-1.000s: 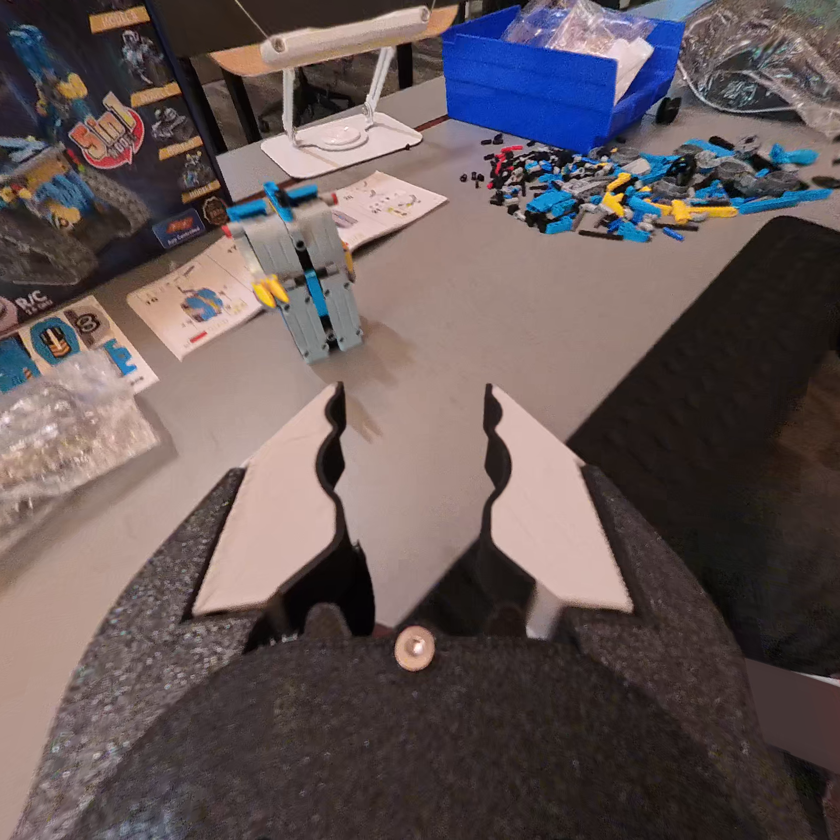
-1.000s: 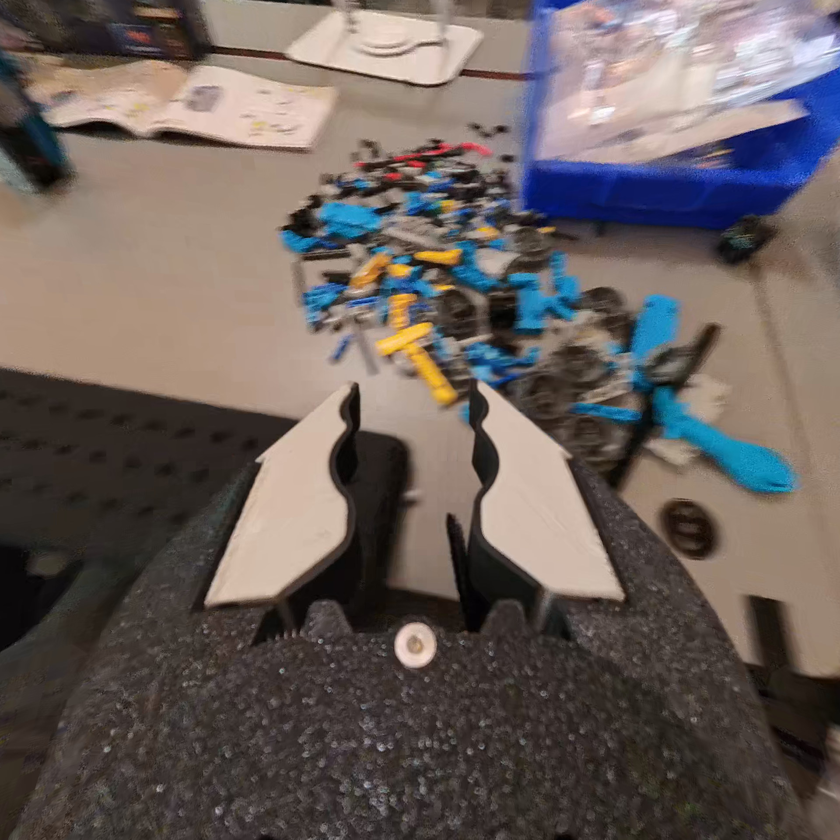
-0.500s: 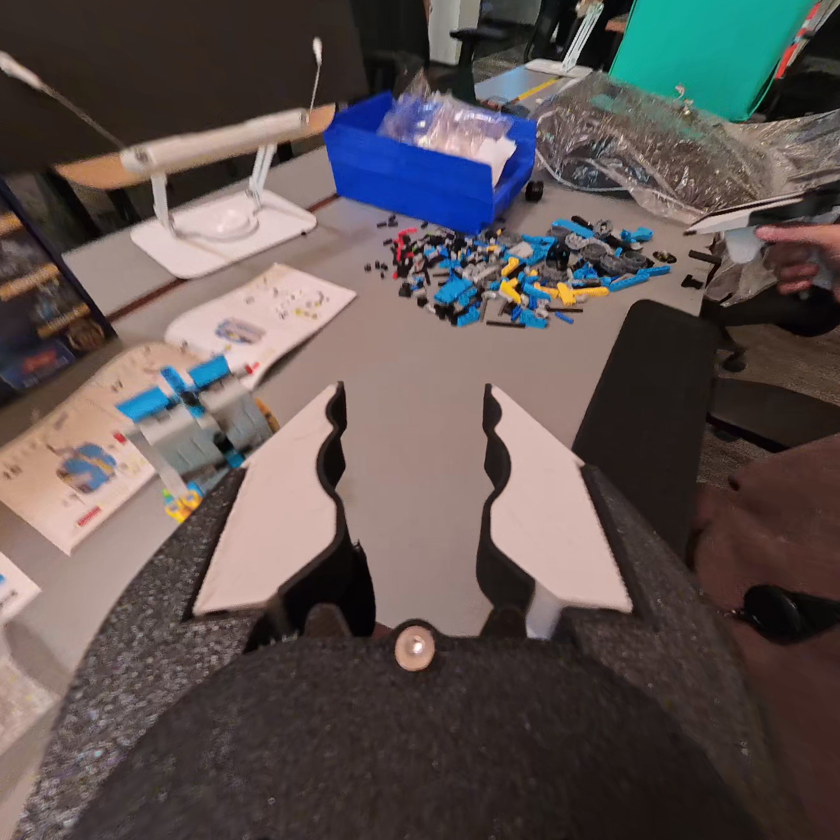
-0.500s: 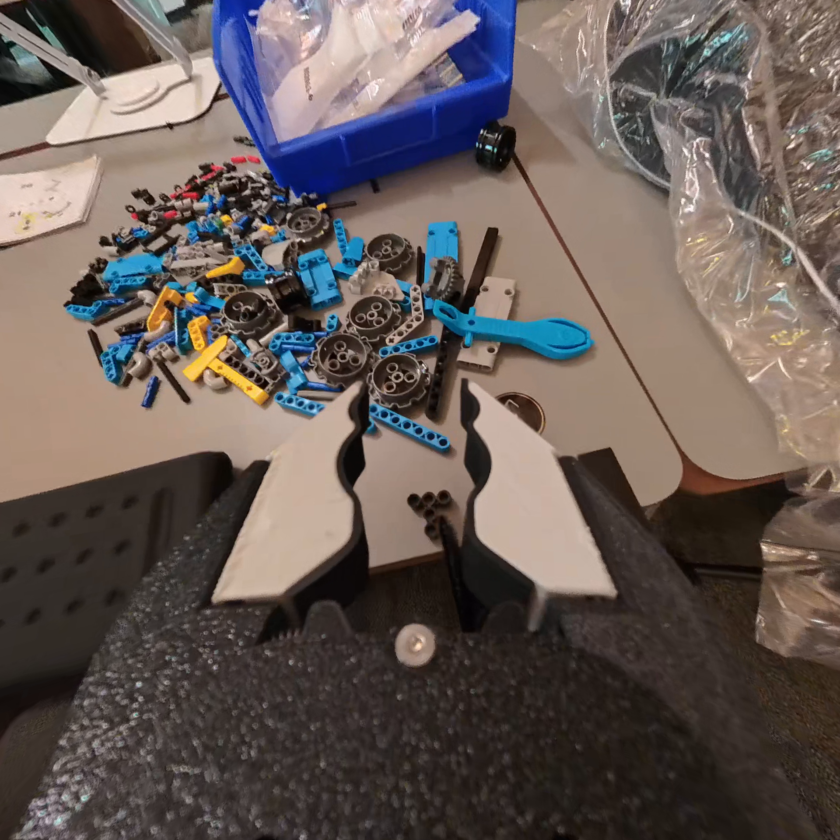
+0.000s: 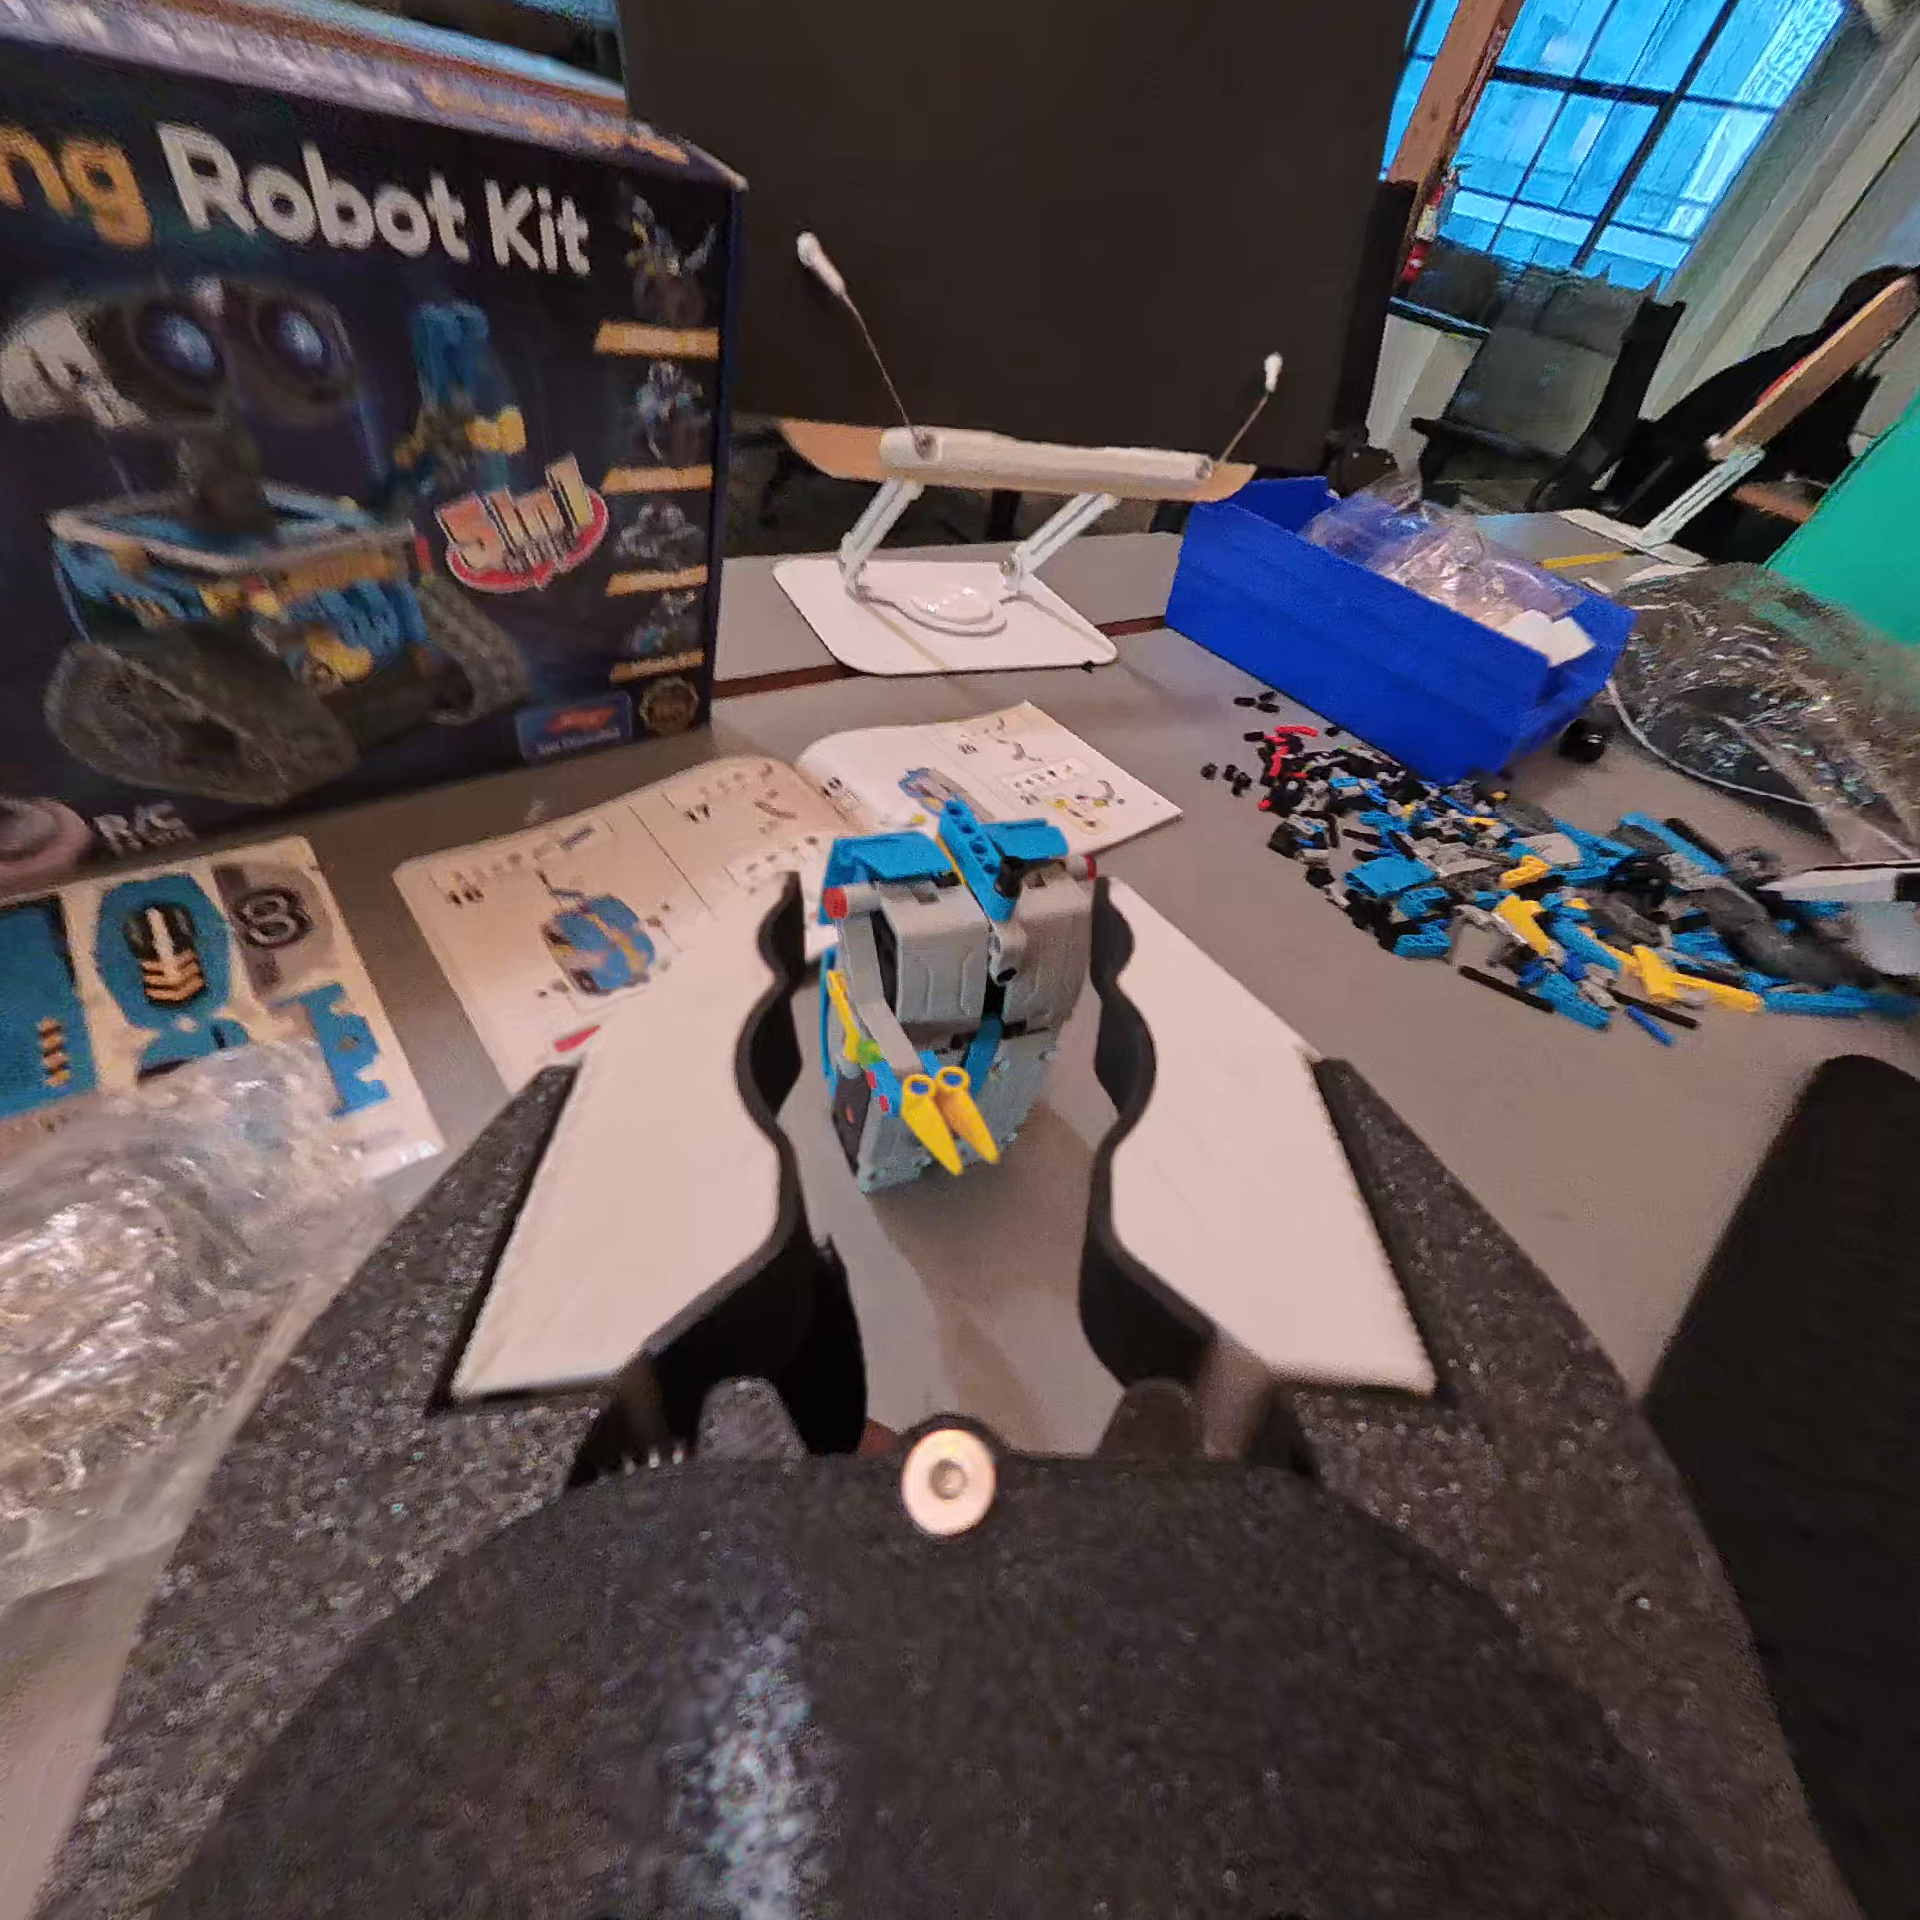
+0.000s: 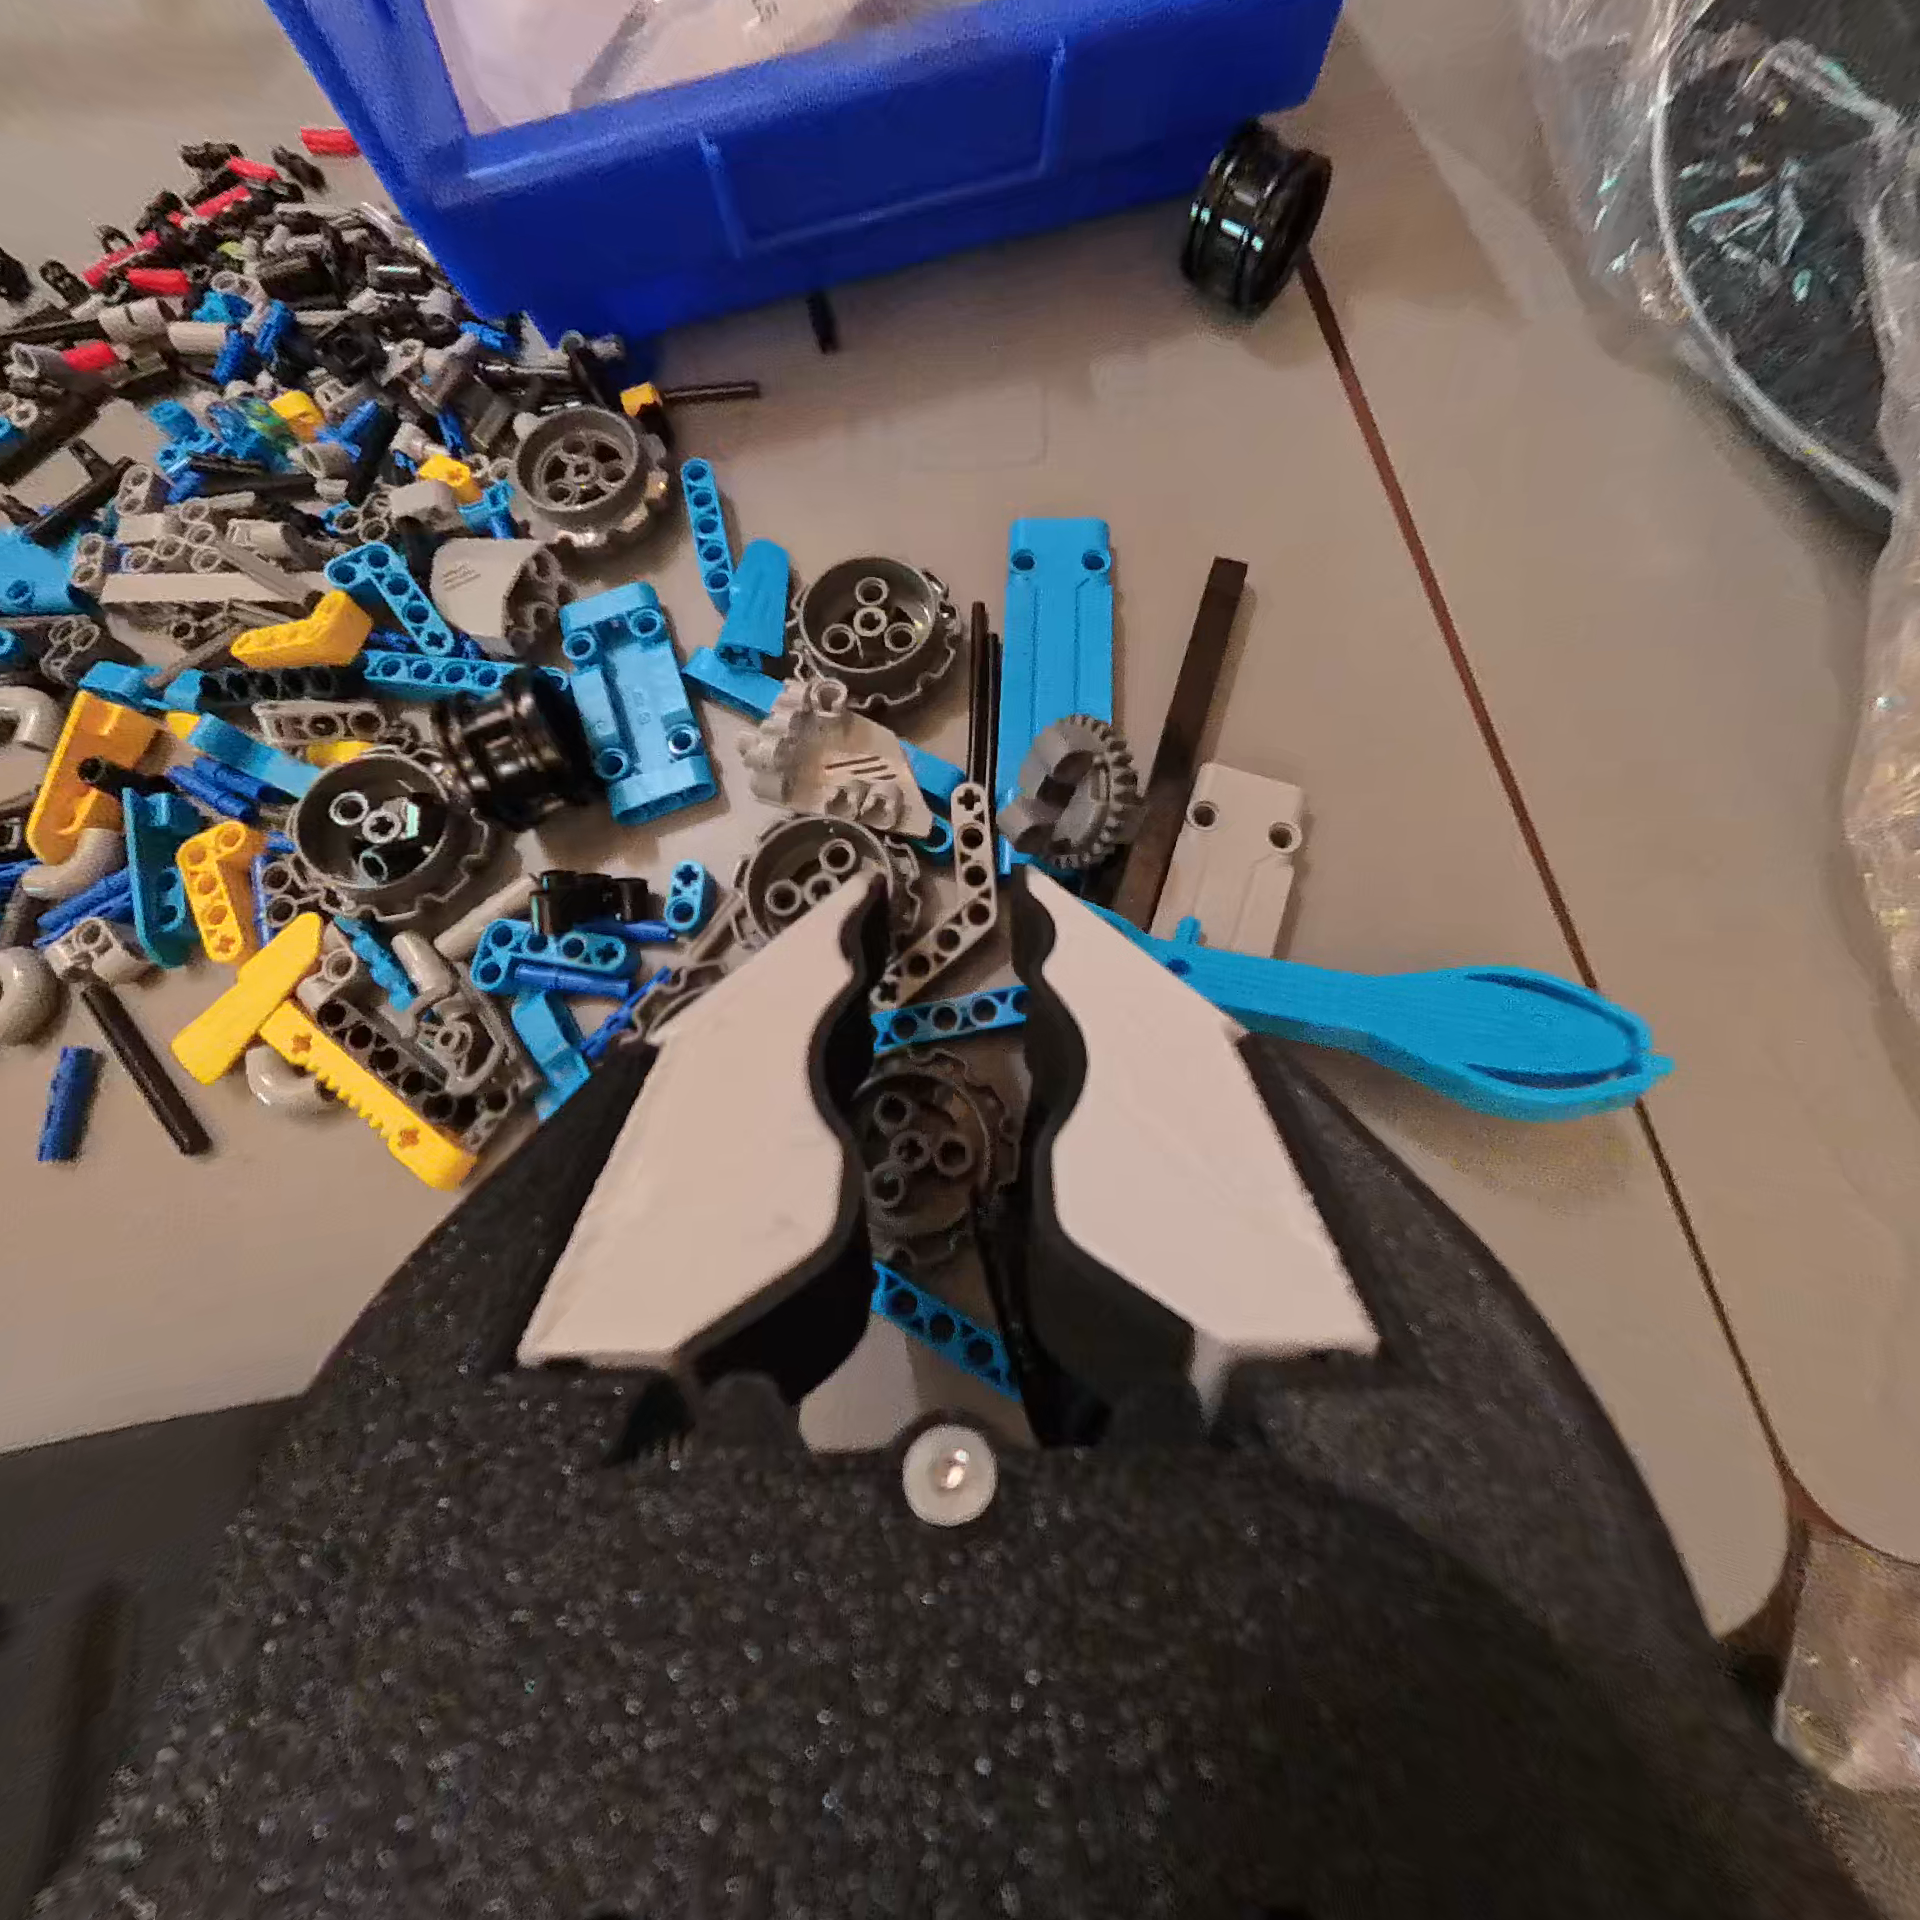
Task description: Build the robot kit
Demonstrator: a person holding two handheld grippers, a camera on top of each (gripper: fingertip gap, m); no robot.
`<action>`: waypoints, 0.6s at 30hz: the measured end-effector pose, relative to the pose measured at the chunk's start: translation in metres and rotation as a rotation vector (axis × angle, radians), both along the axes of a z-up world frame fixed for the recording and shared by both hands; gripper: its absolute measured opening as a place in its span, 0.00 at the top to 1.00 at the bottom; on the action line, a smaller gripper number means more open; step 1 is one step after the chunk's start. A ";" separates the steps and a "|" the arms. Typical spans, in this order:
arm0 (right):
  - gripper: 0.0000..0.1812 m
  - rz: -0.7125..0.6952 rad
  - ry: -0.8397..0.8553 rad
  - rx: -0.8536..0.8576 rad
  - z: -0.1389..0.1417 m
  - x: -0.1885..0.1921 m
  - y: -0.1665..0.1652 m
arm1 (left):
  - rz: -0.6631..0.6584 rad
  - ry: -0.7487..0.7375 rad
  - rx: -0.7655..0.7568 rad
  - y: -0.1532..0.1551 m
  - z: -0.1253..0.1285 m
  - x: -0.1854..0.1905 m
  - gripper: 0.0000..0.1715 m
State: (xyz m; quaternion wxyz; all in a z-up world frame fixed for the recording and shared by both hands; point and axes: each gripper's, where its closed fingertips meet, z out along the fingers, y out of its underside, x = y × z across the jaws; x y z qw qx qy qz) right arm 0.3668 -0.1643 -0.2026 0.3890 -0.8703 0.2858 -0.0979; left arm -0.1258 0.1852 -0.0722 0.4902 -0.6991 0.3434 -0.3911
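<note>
Left claw (image 5: 948, 935) is spread wide around a small grey and blue brick robot (image 5: 940, 997) standing on the grey table (image 5: 1351, 1091), fingers not touching it. Behind lie paper booklets (image 5: 727, 831) and a big box (image 5: 343, 468). Right claw (image 6: 951, 914) hangs spread over bumpy plastic pieces, a dark toothed wheel (image 6: 920, 1153) between its fingers.

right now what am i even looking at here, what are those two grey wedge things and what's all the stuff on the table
Each picture comes from a camera on a hand-held gripper, looking out along its two grey fingers.

In the left wrist view, the left gripper has open jaws on either side of a small grey, blue and yellow brick-built model standing on the grey table; I cannot tell if they touch it.

In the right wrist view, the right gripper hangs open over a loose pile of blue, yellow and grey building pieces, with a blue plastic bin behind. Nothing is held.
</note>
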 end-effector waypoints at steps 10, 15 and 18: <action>0.89 -0.093 0.069 -0.061 -0.009 0.010 -0.012 | -0.116 -0.028 0.132 -0.012 0.069 0.034 0.68; 0.89 -0.094 0.120 -0.057 -0.017 0.005 -0.006 | -0.261 -0.063 0.122 -0.042 0.061 0.075 0.68; 0.94 -0.110 0.115 -0.065 -0.016 0.005 -0.008 | -0.353 -0.095 0.052 -0.078 0.036 0.099 0.68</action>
